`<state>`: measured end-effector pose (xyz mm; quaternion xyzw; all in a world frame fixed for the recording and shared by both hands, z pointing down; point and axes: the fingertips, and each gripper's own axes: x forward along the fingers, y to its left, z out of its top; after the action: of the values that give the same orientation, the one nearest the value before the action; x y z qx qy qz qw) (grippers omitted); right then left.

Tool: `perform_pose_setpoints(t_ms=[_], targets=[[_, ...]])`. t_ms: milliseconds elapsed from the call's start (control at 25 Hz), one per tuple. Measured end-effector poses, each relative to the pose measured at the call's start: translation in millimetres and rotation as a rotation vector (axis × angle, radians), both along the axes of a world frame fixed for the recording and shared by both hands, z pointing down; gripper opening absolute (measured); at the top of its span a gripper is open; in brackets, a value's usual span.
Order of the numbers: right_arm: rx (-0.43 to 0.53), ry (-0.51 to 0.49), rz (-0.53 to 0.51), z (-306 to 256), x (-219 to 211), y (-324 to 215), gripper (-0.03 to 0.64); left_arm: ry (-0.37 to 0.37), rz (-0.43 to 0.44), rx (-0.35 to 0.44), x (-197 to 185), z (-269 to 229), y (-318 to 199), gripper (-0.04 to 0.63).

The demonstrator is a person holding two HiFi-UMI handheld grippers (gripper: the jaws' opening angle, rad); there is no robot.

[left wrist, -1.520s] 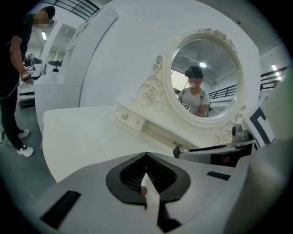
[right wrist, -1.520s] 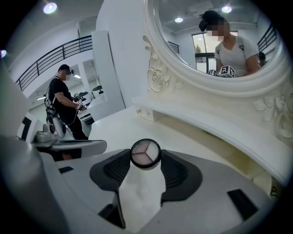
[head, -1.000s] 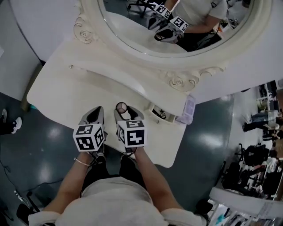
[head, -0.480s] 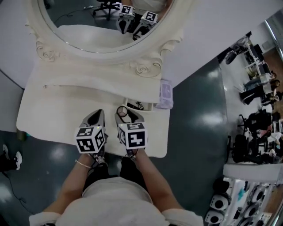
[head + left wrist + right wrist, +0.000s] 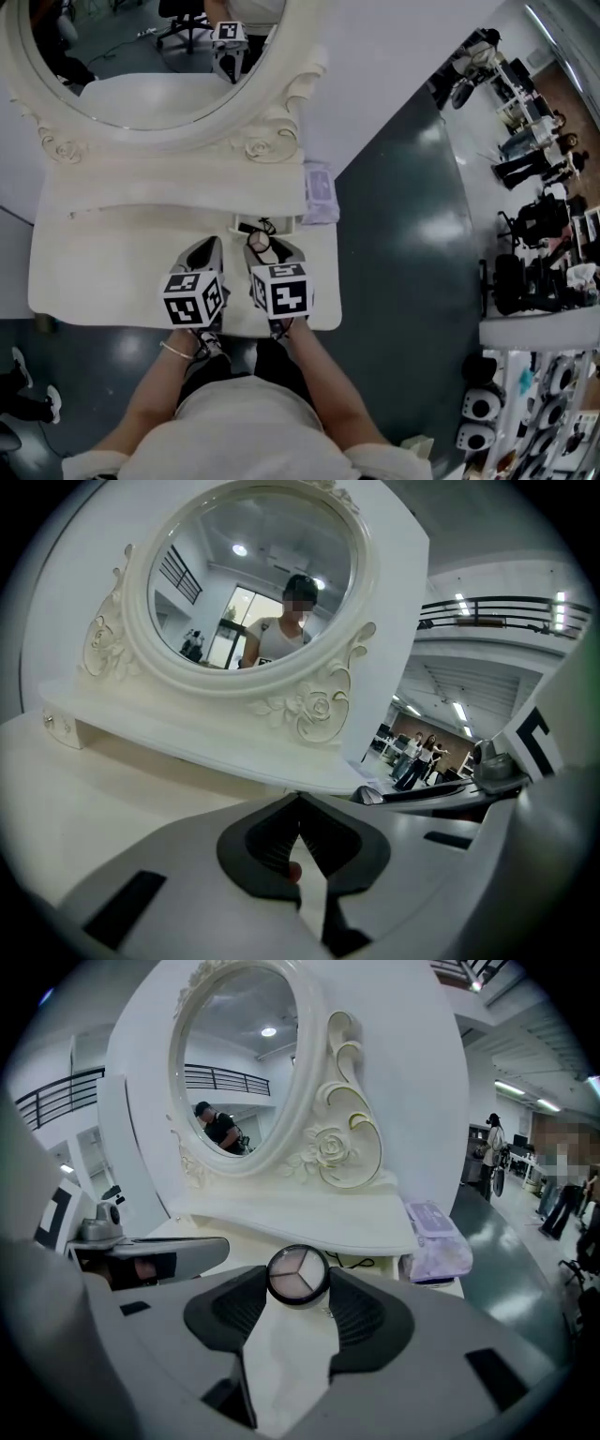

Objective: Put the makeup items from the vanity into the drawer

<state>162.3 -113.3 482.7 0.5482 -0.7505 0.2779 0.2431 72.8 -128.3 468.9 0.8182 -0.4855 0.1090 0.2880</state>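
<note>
A round compact [image 5: 259,242] with three pale shades sits pinched between the jaws of my right gripper [image 5: 267,247], which is shut on it above the white vanity top [image 5: 103,262]. In the right gripper view the compact [image 5: 297,1275] fills the gap at the tips of the right gripper [image 5: 297,1290]. My left gripper [image 5: 203,249] hovers just to its left with its jaws together. In the left gripper view the left gripper [image 5: 300,806] shows closed tips, with a small reddish spot deep between the pads. No open drawer is in view.
An oval mirror [image 5: 141,66] in an ornate frame stands at the back above a raised shelf. On the vanity's right end lie a purple packet [image 5: 318,192] and a small black corded item [image 5: 263,226]. The dark floor [image 5: 403,244] is right of the vanity.
The head view has swung, so the vanity now sits further left and squarer in the picture. Both grippers keep their places side by side, and the compact stays in the right one.
</note>
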Motion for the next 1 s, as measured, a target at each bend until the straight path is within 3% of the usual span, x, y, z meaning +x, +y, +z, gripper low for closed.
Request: perform_pose_setpoints(t_ms=[360,1000], targets=[[-0.042,-0.005,-0.008,10.2,7.4,-12.2,0.212,-0.005,0.012,-0.021,11.5,8.3,-14.6,0.002],[-0.244,-0.004,-0.048,33.3,6.9,-36.4,0.212,0.003,0.002,-0.081,15.2,28.9,-42.3,0.002]])
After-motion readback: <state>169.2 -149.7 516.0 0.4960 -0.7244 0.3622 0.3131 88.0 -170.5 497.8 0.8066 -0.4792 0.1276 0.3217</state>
